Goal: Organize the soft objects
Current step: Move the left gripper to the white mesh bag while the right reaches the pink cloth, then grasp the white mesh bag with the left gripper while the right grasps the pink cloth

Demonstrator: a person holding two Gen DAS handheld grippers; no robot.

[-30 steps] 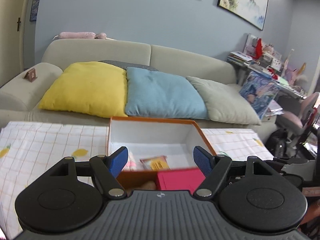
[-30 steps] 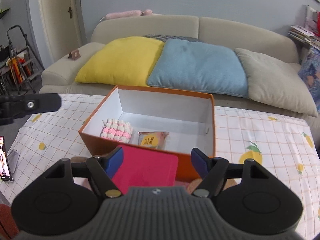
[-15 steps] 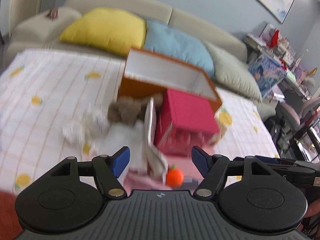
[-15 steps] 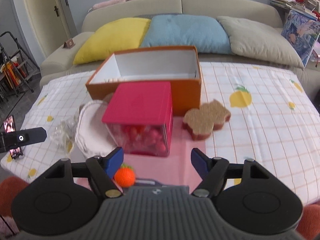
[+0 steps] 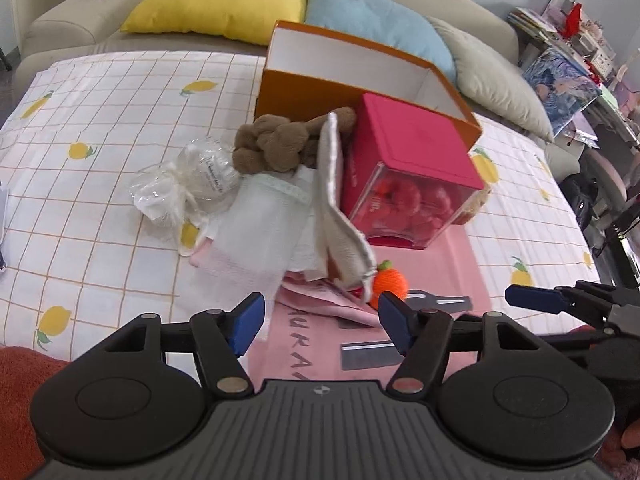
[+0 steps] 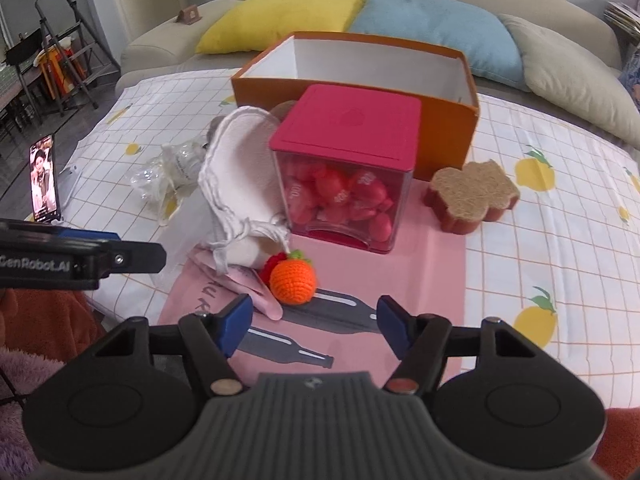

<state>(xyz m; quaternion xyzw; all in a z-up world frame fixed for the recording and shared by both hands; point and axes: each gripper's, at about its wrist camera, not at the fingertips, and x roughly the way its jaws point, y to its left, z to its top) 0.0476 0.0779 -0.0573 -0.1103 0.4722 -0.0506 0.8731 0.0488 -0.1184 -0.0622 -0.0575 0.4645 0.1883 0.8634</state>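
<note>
An open orange box (image 5: pixel 304 88) (image 6: pixel 444 128) stands at the back of the table. In front of it lie a brown plush toy (image 5: pixel 276 144), a white drawstring pouch (image 5: pixel 336 208) (image 6: pixel 240 184), a white mesh bag (image 5: pixel 256 232), a clear wrapped bundle (image 5: pixel 188 184) (image 6: pixel 168 168), a crocheted orange (image 5: pixel 390 282) (image 6: pixel 292 280) and a brown bear-shaped sponge (image 6: pixel 472 196). My left gripper (image 5: pixel 320 320) is open and empty, just short of the pouch and the orange. My right gripper (image 6: pixel 314 326) is open and empty, just short of the crocheted orange.
A pink-lidded clear cube (image 5: pixel 412 176) (image 6: pixel 348 168) of red items stands against the box. A pink bag (image 6: pixel 360 320) lies flat under the pile. A phone (image 6: pixel 44 176) stands at the left edge. A sofa with cushions (image 6: pixel 432 28) is behind the table.
Both grippers have pulled back from the orange box toward the table's front edge and tilted down. The pile of soft things in front of the box has come into view.
</note>
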